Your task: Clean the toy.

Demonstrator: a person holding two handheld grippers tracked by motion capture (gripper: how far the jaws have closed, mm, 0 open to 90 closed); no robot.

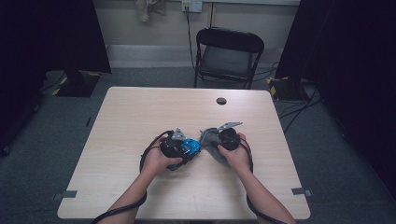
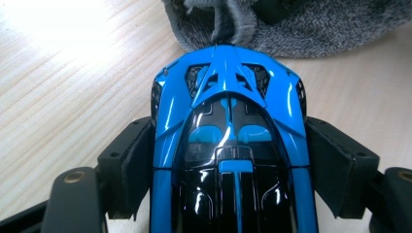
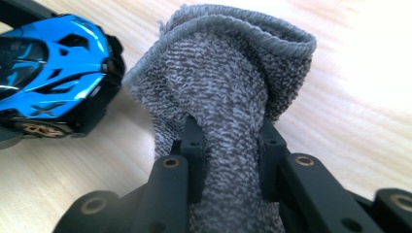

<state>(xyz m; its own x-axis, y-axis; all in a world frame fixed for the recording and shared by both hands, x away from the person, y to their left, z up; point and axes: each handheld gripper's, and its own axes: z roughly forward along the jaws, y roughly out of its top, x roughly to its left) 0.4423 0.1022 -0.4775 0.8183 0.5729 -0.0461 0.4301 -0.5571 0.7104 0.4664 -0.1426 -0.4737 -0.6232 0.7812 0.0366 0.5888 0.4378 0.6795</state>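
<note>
- While my left gripper clamps the blue toy car mid-frame, my right gripper pinches the grey sock shut at centre.
- If the sock's mouth sags, the car's nose may snag its rim on the table.

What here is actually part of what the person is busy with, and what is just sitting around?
In use:
- blue toy car, between the jaws of the left gripper
- grey knitted cloth, pinched in the right gripper
- table, which both rest on

Just around:
- black folding chair behind the table
- cables on the floor
</note>
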